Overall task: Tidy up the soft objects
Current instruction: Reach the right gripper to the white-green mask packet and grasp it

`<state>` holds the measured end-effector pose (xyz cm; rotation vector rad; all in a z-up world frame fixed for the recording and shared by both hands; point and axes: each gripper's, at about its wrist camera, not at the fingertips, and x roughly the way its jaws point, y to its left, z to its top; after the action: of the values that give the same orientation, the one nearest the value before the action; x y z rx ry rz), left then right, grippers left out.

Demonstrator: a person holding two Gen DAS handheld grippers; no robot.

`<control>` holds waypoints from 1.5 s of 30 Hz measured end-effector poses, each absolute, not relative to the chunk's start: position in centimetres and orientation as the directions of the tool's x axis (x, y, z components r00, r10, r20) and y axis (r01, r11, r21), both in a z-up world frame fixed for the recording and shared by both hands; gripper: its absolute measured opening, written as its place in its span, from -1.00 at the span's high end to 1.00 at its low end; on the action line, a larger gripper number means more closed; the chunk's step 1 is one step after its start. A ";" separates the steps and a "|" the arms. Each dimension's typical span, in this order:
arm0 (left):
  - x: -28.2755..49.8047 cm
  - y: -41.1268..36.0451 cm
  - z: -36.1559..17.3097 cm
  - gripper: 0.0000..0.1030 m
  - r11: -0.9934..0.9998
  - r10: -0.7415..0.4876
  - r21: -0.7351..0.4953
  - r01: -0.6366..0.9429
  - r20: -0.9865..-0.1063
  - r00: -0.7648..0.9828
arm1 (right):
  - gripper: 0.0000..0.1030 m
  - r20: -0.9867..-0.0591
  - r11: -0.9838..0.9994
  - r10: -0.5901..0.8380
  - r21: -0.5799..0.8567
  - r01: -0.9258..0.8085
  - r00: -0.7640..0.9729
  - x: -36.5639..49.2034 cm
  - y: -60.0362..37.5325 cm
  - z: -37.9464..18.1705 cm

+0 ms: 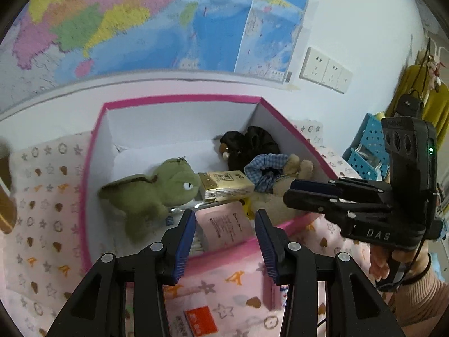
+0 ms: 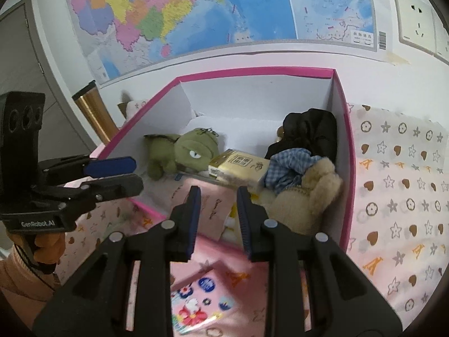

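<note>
Both our claws hovered at the near edge of the pink box, jaws apart and empty.

We saw the left claw [image 1: 224, 241] and the right claw [image 2: 219, 219] spread, pinching nothing, just above the pink box [image 1: 179, 99] on the patterned cloth [image 1: 47, 196]. Inside lay the green plush [image 1: 157, 191] at the left, a gold pack [image 1: 224, 185] in the middle, a checked scrunchie [image 1: 263, 168], a tan bear [image 2: 306, 199] and a black scrunchie [image 1: 252, 143] at the right, far corner.

light: bright, even, soft shadows in the box [image 1: 179, 104] | blur: map [image 1: 118, 22] smeared, foreground soft | edges: heavy fisheye bend, black corners
</note>
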<state>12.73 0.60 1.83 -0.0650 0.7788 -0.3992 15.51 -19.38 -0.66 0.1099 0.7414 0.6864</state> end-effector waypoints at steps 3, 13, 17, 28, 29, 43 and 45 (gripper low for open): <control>11.1 1.3 2.4 0.14 0.926 -0.369 -0.194 0.324 -0.649 0.665 | 0.43 -0.561 0.760 0.637 0.341 -0.553 0.529 14.2 -19.8 0.0; 6.7 5.1 2.1 0.05 0.945 -0.326 -0.205 0.254 -0.625 0.709 | 0.36 -0.508 0.648 0.743 0.387 -0.656 0.434 9.4 -18.7 0.7; 6.2 6.9 0.1 0.05 0.954 -0.298 -0.218 0.204 -0.666 0.684 | 0.31 -0.550 0.618 0.754 0.409 -0.671 0.359 8.7 -16.7 -1.2; 5.6 10.0 -4.9 0.05 0.964 -0.248 -0.254 0.075 -0.768 0.591 | 0.31 -0.647 0.606 0.730 0.461 -0.648 0.222 9.2 -11.2 -6.5; 5.6 10.1 -5.0 0.05 0.963 -0.251 -0.259 0.072 -0.770 0.586 | 0.31 -0.653 0.609 0.725 0.459 -0.646 0.220 9.3 -10.8 -6.7; 5.7 10.2 -7.2 0.05 0.920 -0.383 -0.371 0.130 -0.773 0.505 | 0.30 -0.693 0.652 0.682 0.431 -0.624 0.233 10.7 -7.3 -8.0; 5.7 10.3 -7.3 0.04 0.912 -0.401 -0.387 0.139 -0.767 0.501 | 0.29 -0.687 0.650 0.688 0.442 -0.618 0.234 10.8 -7.3 -8.1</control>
<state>5.75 10.28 -7.27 -0.2914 0.9960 -0.3317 10.84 -7.29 -8.10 0.0826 0.9882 0.8983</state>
